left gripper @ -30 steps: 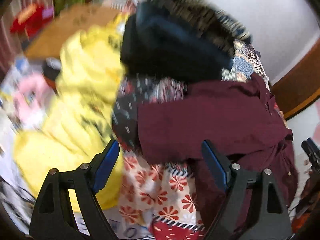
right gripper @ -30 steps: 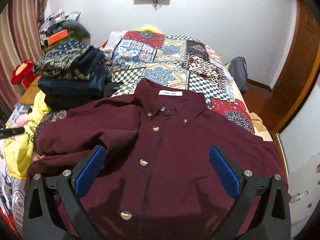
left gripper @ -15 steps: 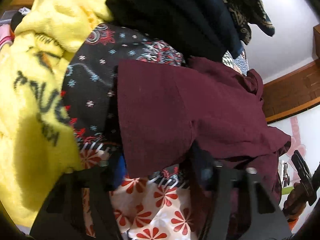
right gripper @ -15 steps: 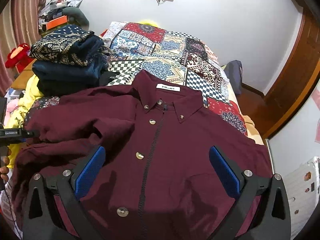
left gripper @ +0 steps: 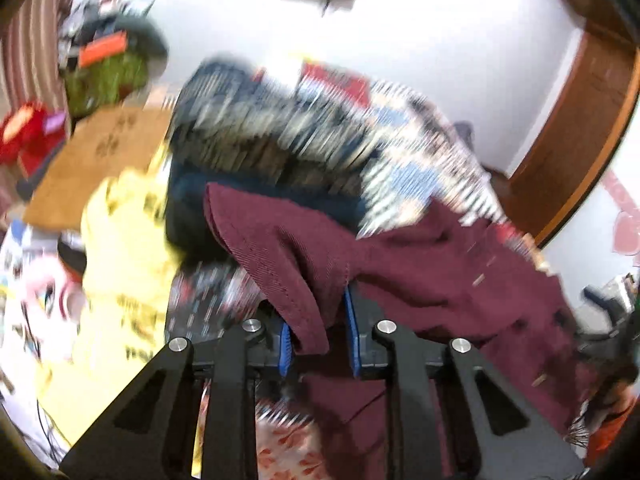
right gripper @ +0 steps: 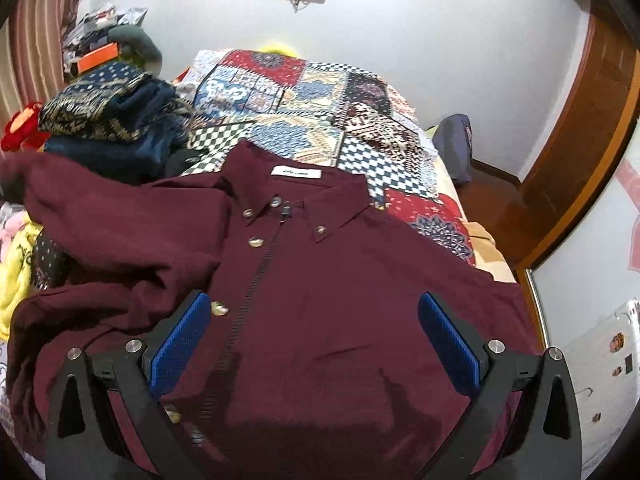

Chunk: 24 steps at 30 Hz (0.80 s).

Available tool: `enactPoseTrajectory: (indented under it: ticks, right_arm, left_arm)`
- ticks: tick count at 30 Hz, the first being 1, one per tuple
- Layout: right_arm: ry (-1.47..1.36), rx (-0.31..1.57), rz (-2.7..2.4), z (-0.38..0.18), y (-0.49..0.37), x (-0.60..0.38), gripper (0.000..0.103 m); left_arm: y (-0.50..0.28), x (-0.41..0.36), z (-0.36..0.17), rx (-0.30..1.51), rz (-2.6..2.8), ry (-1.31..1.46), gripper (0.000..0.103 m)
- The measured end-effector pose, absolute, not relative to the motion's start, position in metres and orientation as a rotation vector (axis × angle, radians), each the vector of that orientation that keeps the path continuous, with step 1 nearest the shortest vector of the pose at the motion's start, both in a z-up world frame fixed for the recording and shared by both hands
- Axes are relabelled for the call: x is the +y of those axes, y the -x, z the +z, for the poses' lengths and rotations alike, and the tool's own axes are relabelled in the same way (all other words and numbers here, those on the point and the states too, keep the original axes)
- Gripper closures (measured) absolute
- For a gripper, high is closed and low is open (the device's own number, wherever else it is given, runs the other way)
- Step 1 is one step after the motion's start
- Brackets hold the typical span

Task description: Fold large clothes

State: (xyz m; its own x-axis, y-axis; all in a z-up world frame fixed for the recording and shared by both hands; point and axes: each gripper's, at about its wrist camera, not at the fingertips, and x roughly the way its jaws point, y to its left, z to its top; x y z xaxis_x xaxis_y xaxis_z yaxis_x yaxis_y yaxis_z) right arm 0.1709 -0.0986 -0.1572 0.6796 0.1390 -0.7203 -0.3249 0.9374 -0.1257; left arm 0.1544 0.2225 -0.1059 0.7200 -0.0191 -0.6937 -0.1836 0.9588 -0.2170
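A maroon button-up shirt (right gripper: 340,280) lies face up on the bed, collar toward the far wall. My right gripper (right gripper: 314,340) hovers open over the shirt's lower front, with nothing between its blue pads. In the left wrist view my left gripper (left gripper: 318,340) is closing its jaws on the end of the shirt's sleeve (left gripper: 288,264), and the cloth is bunched between the pads and lifted off the bed. The right wrist view shows that same sleeve (right gripper: 100,216) raised at the left. The left wrist view is blurred by motion.
A stack of folded dark patterned clothes (right gripper: 116,128) sits at the shirt's left shoulder on the patchwork bedspread (right gripper: 304,92). A yellow garment (left gripper: 124,264) and a cardboard box (left gripper: 100,152) lie to the left. A wooden door frame (right gripper: 580,152) stands on the right.
The left jaws went from wide open to pinching the sleeve end, and the gripper rose with it, swinging its view up toward the wall. The right gripper shifted slightly over the shirt, still open.
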Motion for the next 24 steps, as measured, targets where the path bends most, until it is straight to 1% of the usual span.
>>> enactPoseTrajectory:
  ticks: [4, 7, 12, 15, 17, 18, 19, 20, 21, 22, 24]
  right_arm:
    - [0.22, 0.76, 0.243, -0.152, -0.177, -0.123, 0.0]
    - [0.175, 0.748, 0.222, -0.147, -0.183, -0.147, 0.0]
    - [0.1, 0.74, 0.179, -0.143, -0.185, -0.185, 0.0]
    - [0.067, 0.746, 0.156, -0.143, -0.185, -0.204, 0.0]
    - [0.053, 0.751, 0.142, -0.144, -0.185, -0.214, 0.0]
    - [0.046, 0.754, 0.136, -0.145, -0.185, -0.219, 0.0]
    - [0.041, 0.757, 0.131, -0.145, -0.183, -0.222, 0.0]
    - [0.033, 0.761, 0.126, -0.146, -0.183, -0.226, 0.0]
    - [0.026, 0.765, 0.124, -0.146, -0.182, -0.23, 0.0]
    - [0.022, 0.767, 0.124, -0.147, -0.182, -0.233, 0.0]
    - [0.015, 0.775, 0.122, -0.149, -0.182, -0.237, 0.0]
  left_arm:
    - [-0.178, 0.18, -0.044, 0.674, 0.002, 0.203, 0.083]
    - [-0.202, 0.14, -0.014, 0.65, -0.072, 0.134, 0.083]
    - [-0.243, 0.052, 0.0, 0.66, -0.191, -0.001, 0.083]
    - [-0.262, 0.001, -0.01, 0.691, -0.256, -0.074, 0.083]
    - [-0.275, -0.034, -0.023, 0.74, -0.307, -0.126, 0.081]
    - [-0.277, -0.047, -0.03, 0.759, -0.329, -0.139, 0.078]
    - [-0.279, -0.061, -0.037, 0.782, -0.352, -0.155, 0.068]
    - [-0.278, -0.071, -0.041, 0.791, -0.362, -0.164, 0.063]
    - [-0.276, -0.082, -0.046, 0.798, -0.379, -0.181, 0.051]
    - [-0.273, -0.09, -0.049, 0.795, -0.387, -0.194, 0.041]
    - [-0.266, -0.093, -0.052, 0.784, -0.397, -0.21, 0.036]
